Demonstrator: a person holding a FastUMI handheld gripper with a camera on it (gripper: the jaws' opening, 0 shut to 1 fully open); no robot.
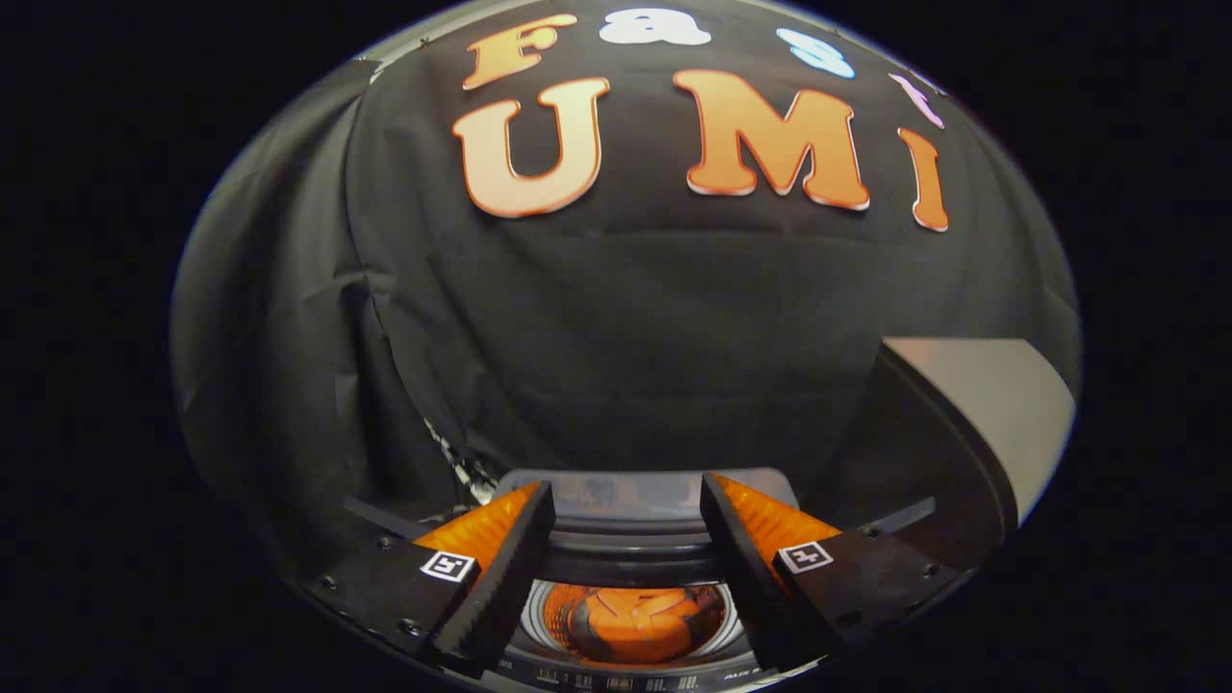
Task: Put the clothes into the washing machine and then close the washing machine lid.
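My gripper point(628, 493) hangs above the washing machine point(626, 568) with its fingers wide apart and nothing between them. Below and between the fingers I look down into the machine's round drum, where an orange garment point(640, 621) lies bunched up. The machine's top is open; the folded lid point(630, 500) appears to stand just beyond the fingertips at the back of the opening, pale and partly hidden by the fingers. The control strip runs along the near rim under the fingers.
A grey, flat-topped unit point(1001, 404) stands to the right of the machine, at about fingertip height. Black booth cloth hangs close behind and to the left of the machine.
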